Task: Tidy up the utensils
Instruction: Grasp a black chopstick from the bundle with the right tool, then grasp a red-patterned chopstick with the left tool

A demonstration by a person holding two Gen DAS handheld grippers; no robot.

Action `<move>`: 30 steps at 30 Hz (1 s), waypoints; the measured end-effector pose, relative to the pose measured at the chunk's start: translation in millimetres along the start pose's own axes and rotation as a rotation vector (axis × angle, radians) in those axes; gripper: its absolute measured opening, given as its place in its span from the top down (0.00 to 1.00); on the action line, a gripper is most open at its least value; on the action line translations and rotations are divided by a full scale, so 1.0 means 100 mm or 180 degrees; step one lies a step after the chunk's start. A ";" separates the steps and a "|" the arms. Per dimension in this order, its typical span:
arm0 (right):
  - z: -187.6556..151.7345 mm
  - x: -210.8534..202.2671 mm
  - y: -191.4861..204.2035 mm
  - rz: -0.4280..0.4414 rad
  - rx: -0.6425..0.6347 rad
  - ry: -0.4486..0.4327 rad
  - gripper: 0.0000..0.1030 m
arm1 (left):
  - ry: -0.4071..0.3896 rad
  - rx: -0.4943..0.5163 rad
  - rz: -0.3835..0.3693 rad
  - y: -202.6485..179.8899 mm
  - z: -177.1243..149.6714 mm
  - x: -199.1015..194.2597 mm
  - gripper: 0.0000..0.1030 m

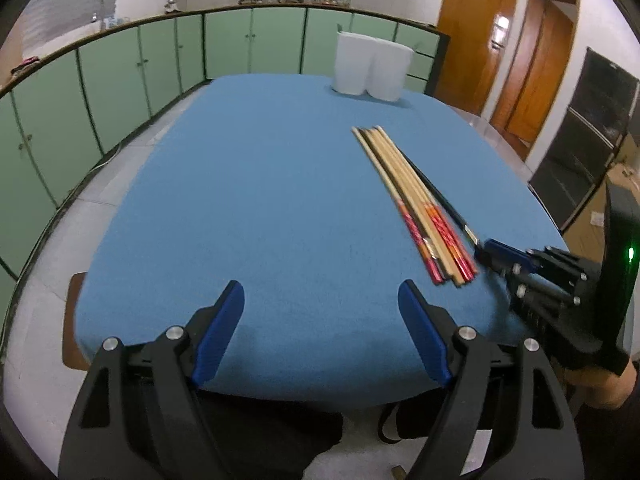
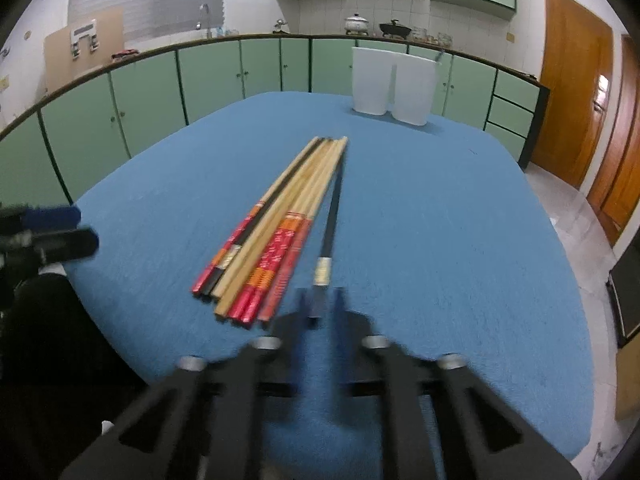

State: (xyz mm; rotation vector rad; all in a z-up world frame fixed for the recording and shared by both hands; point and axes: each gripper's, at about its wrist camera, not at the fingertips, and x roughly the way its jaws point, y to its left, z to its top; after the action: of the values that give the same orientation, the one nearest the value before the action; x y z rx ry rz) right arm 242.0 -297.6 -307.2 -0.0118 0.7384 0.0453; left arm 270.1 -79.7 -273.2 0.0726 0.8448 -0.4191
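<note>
A bundle of wooden and red-ended chopsticks (image 1: 412,204) lies on the blue table (image 1: 260,200), also in the right wrist view (image 2: 276,232). A black chopstick (image 2: 332,220) lies at the bundle's right side. My right gripper (image 2: 320,304) is shut on the near end of the black chopstick; it shows in the left wrist view (image 1: 486,254) too. My left gripper (image 1: 320,308) is open and empty above the table's near edge, left of the bundle. A white two-part utensil holder (image 2: 394,86) stands at the table's far side, also in the left wrist view (image 1: 372,66).
Green cabinets (image 1: 120,72) run along the left and back walls. Wooden doors (image 2: 576,104) are at the right. The blue table (image 2: 440,220) has bare cloth left and right of the chopsticks.
</note>
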 end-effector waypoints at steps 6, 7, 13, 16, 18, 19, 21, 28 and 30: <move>-0.06 -0.07 -0.36 -0.0123 0.0292 0.0000 0.94 | 0.0089 0.0178 -0.0092 -0.31 -0.07 0.20 0.25; -0.08 -0.08 -0.41 -0.0129 0.0345 0.0007 0.94 | 0.0110 0.0215 -0.0090 -0.36 -0.08 0.24 0.25; -0.11 -0.10 -0.46 -0.0131 0.0401 -0.0006 0.94 | 0.0169 0.0429 0.0155 -0.62 -0.09 0.44 0.25; -0.11 -0.10 -0.48 -0.0106 0.0433 -0.0008 0.94 | 0.0167 0.0392 0.0214 -0.61 -0.02 0.48 0.22; -0.10 -0.09 -0.47 -0.0107 0.0436 -0.0007 0.94 | 0.0155 0.0354 0.0278 -0.59 0.00 0.49 0.22; -0.10 -0.09 -0.47 -0.0108 0.0437 -0.0008 0.94 | 0.0150 0.0315 0.0293 -0.57 0.01 0.49 0.22; -0.10 -0.09 -0.47 -0.0104 0.0438 -0.0013 0.94 | 0.0134 0.0250 0.0345 -0.53 0.03 0.49 0.22; -0.09 -0.08 -0.48 -0.0122 0.0444 -0.0014 0.94 | 0.0066 0.0236 0.0211 -0.51 0.03 0.47 0.40; -0.09 -0.09 -0.46 -0.0159 0.0422 -0.0017 0.94 | 0.0008 0.0170 0.0173 -0.49 0.05 0.46 0.61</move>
State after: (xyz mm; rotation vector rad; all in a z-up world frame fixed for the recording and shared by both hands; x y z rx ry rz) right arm 231.2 -344.3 -308.4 0.0964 0.7344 -0.0514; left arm 281.2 -140.9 -298.7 0.1451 0.8325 -0.3906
